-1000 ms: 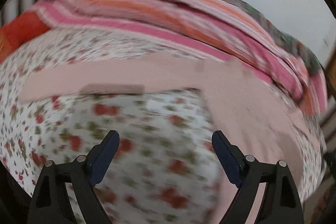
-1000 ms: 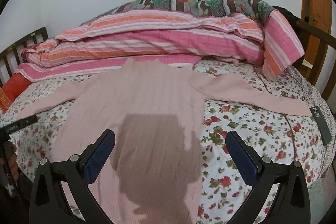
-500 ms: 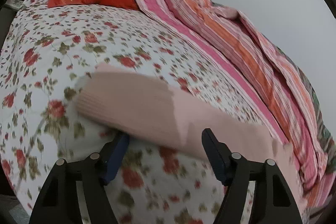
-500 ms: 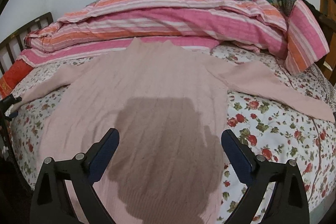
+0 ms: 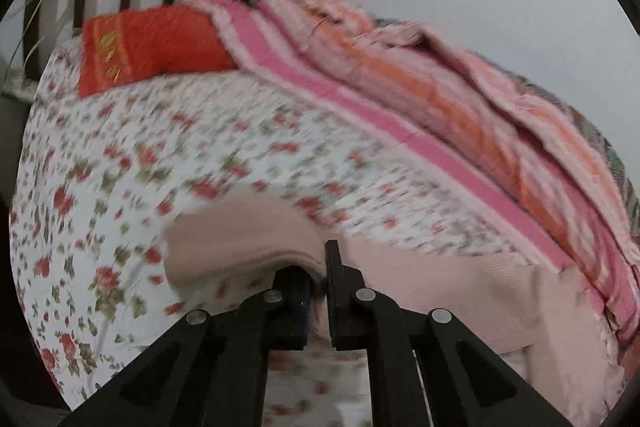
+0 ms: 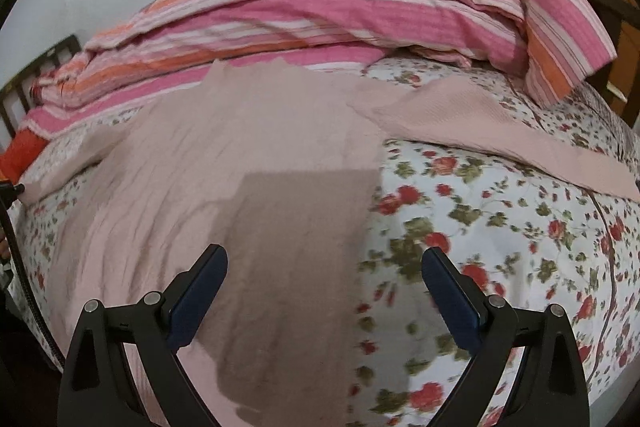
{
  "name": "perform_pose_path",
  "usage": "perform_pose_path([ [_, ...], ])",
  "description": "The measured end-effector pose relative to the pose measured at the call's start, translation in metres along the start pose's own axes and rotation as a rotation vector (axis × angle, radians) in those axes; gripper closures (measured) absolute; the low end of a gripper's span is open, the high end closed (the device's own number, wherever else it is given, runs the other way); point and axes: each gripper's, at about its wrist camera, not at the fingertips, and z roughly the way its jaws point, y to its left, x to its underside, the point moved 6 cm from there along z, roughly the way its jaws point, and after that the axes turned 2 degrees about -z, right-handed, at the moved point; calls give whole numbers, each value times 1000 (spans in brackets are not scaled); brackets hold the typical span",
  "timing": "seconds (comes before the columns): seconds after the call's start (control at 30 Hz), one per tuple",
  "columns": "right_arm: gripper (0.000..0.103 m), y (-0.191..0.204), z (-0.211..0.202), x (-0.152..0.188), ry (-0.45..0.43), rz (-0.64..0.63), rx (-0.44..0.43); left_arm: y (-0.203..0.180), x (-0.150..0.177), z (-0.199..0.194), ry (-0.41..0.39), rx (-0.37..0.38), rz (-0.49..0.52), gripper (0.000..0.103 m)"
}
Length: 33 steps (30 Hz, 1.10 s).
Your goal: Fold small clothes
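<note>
Left wrist view only: the left gripper (image 5: 318,287) is clenched on the sweater (image 6: 240,163) sleeve cuff (image 5: 240,243), raised off the sheet (image 5: 120,187). Right wrist view only: the right gripper (image 6: 324,291) is released, hovering over the sweater's hem, jaws astride its right edge. Beyond the sweater lie the red pillow (image 5: 148,47) and the striped quilt (image 6: 320,11).

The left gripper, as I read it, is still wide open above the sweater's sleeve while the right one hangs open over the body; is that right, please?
Not quite: the left wrist view shows the left gripper shut on the pink sweater's sleeve. The right gripper does hang open over the sweater body.
</note>
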Motion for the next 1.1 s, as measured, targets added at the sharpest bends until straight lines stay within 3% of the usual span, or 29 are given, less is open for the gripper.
perform_pose_path([
  [0.27, 7, -27, -20, 0, -34, 45, -26, -129, -3, -38, -62, 153, 154, 96],
  [0.5, 7, -60, -35, 2, -65, 115, -16, -279, 37, -61, -52, 342, 316, 96],
  [0.67, 7, -87, -44, 12, -66, 167, 20, -375, 91, -69, 0, 466, 427, 96],
  [0.83, 7, -107, -44, 27, -30, 216, 48, -453, 173, -69, 110, 577, 512, 96],
  [0.97, 7, -112, -40, 34, -2, 222, 69, -490, 249, -60, 203, 603, 634, 96],
  [1.07, 7, -110, -39, 35, 6, 215, 82, -494, 280, -53, 266, 596, 687, 95],
  [1.1, 7, -109, -38, 35, 6, 212, 86, -493, 288, -51, 325, 610, 696, 93],
])
